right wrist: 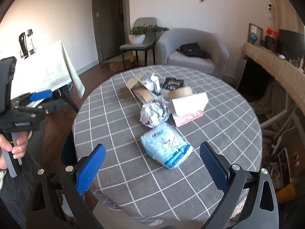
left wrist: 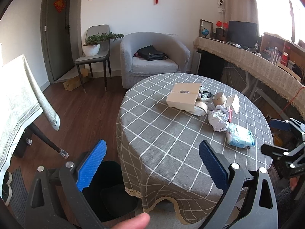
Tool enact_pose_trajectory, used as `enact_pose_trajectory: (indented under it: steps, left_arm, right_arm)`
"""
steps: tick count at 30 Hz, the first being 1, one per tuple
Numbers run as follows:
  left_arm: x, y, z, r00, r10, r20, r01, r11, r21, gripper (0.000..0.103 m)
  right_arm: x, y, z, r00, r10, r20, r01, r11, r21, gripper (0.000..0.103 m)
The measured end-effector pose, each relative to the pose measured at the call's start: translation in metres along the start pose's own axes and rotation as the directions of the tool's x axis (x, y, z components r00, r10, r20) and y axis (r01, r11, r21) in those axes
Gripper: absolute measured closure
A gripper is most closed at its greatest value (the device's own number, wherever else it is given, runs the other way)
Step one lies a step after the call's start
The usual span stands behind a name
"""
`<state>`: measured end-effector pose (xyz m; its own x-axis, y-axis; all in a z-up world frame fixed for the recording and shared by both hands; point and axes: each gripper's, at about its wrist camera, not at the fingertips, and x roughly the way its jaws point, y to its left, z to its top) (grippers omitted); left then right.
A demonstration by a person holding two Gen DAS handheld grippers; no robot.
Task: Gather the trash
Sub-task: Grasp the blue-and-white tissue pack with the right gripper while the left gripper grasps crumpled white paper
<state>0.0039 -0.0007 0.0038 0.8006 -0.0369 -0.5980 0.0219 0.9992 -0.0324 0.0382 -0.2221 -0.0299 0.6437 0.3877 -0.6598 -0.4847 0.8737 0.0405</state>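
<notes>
Two tools hang spread and empty over the near edge of the round checked surface (right wrist: pixel 106 114). Straight ahead of the right tool (right wrist: pixel 152 164), just beyond its blue fingertips (right wrist: pixel 91 169), lies a pale blue tissue pack (right wrist: pixel 165 148). Behind the pack sit a crumpled paper ball (right wrist: pixel 154 114), a pink and white box (right wrist: pixel 188 108), tape rolls (right wrist: pixel 143 93) and torn cardboard (left wrist: pixel 184 97). The left tool (left wrist: pixel 152 168) hovers nearer the surface's left side, with that litter ahead and to its right, well apart from it.
</notes>
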Motion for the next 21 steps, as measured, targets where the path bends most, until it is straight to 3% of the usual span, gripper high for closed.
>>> enact_pose_trajectory:
  steps: [6, 12, 21]
  left_arm:
    - [0.002, -0.006, 0.003, 1.000, 0.010, 0.014, -0.011, 0.998, 0.064, 0.004]
    - [0.009, -0.009, 0.008, 1.000, -0.020, 0.008, 0.019, 0.998, 0.064, 0.005]
    - [0.022, -0.021, 0.015, 0.996, -0.088, -0.019, 0.089, 0.993, 0.079, 0.017]
  right_arm:
    - [0.001, -0.001, 0.003, 0.998, 0.067, 0.003, -0.066, 0.996, -0.059, 0.004]
    - [0.013, -0.004, 0.004, 0.994, 0.097, -0.058, -0.103, 0.988, -0.114, 0.008]
    - [0.041, -0.025, 0.010, 0.982, 0.143, -0.120, -0.161, 0.974, -0.160, 0.018]
